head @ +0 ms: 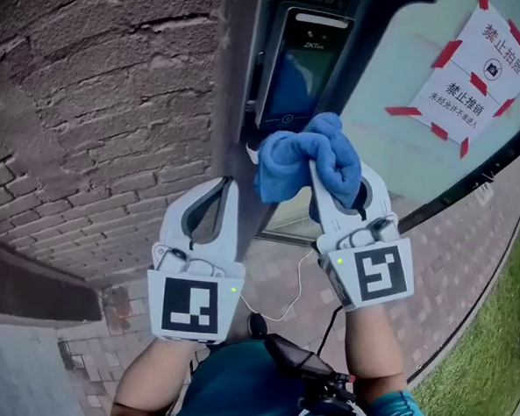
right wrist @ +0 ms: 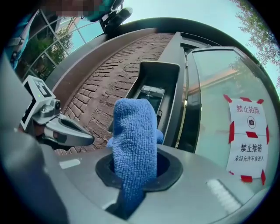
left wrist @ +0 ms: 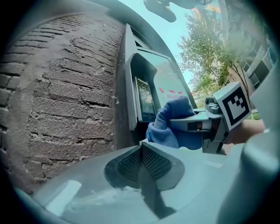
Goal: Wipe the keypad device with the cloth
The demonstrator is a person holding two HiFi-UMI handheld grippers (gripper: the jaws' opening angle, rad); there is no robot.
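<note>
- While the right hand-held gripper (head: 336, 179) pinches the bunched blue microfibre cloth (head: 298, 157), the left hand-held gripper (head: 227, 192) sits closed, empty.
- Approach step, seemingly; next, press it onto the black wall-mounted keypad device (head: 301, 69).

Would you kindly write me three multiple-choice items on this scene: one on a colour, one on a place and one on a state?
1. The cloth is: A white; B blue; C red.
2. The sign is stuck: A on the device; B on the cloth; C on the glass, right of the device.
3. The left claw is: A shut and empty; B wide open; C shut on the cloth.

Answers:
1 B: the cloth is blue in every view.
2 C: the head view shows the sign taped to the pane.
3 A: its jaws meet with nothing between them, and it is the right claw that grips the cloth.
</note>
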